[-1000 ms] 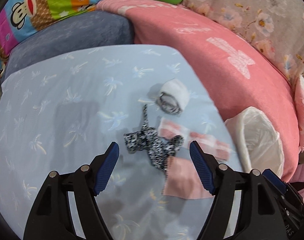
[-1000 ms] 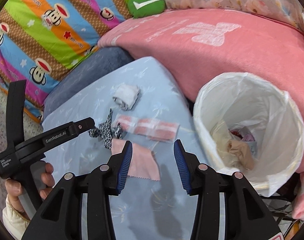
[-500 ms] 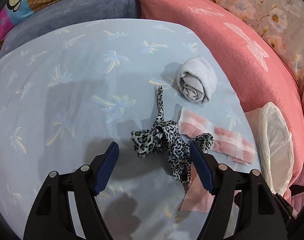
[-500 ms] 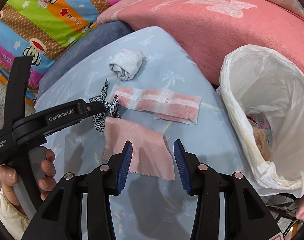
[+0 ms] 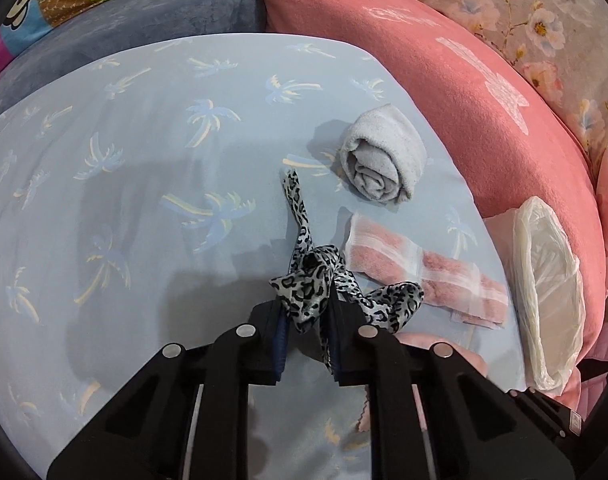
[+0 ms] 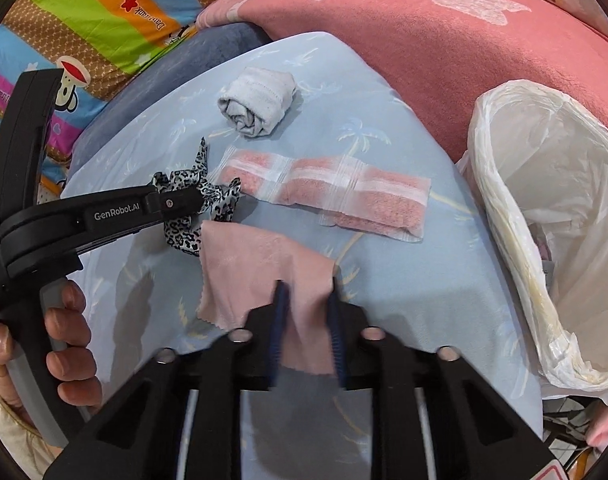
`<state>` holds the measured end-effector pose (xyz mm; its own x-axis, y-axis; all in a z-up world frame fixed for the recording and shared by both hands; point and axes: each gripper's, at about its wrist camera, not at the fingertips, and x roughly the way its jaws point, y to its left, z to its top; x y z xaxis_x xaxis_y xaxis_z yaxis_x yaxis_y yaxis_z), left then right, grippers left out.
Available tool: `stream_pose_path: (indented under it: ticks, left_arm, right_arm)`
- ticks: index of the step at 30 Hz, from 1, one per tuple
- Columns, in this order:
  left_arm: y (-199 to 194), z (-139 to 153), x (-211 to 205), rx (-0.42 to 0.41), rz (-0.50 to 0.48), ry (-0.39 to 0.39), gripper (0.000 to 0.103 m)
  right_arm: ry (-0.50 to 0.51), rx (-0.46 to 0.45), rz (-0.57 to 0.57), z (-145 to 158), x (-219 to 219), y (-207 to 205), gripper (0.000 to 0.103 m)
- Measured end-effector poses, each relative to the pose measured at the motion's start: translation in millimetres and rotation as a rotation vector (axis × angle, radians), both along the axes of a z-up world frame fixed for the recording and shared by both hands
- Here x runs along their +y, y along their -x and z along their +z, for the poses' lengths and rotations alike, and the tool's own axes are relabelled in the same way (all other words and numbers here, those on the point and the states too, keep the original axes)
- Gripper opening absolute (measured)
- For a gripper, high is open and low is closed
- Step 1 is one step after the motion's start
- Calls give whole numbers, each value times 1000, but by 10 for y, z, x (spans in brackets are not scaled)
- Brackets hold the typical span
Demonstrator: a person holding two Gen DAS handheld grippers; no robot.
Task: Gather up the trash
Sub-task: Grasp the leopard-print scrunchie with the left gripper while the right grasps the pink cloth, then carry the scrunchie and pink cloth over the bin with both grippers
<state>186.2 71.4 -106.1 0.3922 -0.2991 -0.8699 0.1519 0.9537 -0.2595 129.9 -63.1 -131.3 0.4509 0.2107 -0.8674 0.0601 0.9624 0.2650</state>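
Now the left tongs [image 5: 306, 334] are clenching on the leopard-print ribbon [image 5: 304, 292], its knotted middle bunched between the blue pads while one tail is trailing away across the desk [image 5: 144, 160] toward the rolled white towel [image 5: 382, 164]. From the right wrist view the same tongs [image 6: 202, 200] are coming in from the left side, a bare hand [image 6: 40, 356] wrapping the grey handle, and the ribbon [image 6: 192, 216] is spilling out on either side of the tips.

The right tongs [image 6: 306, 304] are closing on the pink cloth [image 6: 256, 276]; its near edge is sitting pinched between the two blue fingers [image 6: 278, 320], with the rest of the cloth lying flat on the palm-tree-print covering. The fingers are a little blurred here, but the fabric is clearly between them.

Just beyond the cloth, the strip of pink sachets [image 6: 328, 196] is lying across the desk, apart from both tongs, and the towel roll [image 6: 258, 100] is resting further back near the pink blanket [image 6: 444, 40]. Off to the right, the white-lined trash bin [image 6: 504, 220] is standing beside the desk edge with some waste showing inside. In the left wrist view only the bin's liner [image 5: 544, 292] is showing at the right rim.
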Motion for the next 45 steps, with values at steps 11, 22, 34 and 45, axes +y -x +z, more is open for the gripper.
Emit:
stream_pose_path:
  ticks: [11,22,34,45]
  left_arm:
    - [162,483,-42,-93,-23,27,14]
    - [342,1203,-460,-242,-114,50,14]
    - [527,1618,-1149,-332,-234,63,15]
    - [667,1675,-1717,-345,-342,46,15]
  right_arm:
    - [-12,-117,-11,529,-48,111,3]
    - [-12,-316,-81,1438,-435,286,3]
    - [8,-431,-199,1943,-1170,562,3]
    - [10,-443,-299,1949,-1719,748,3]
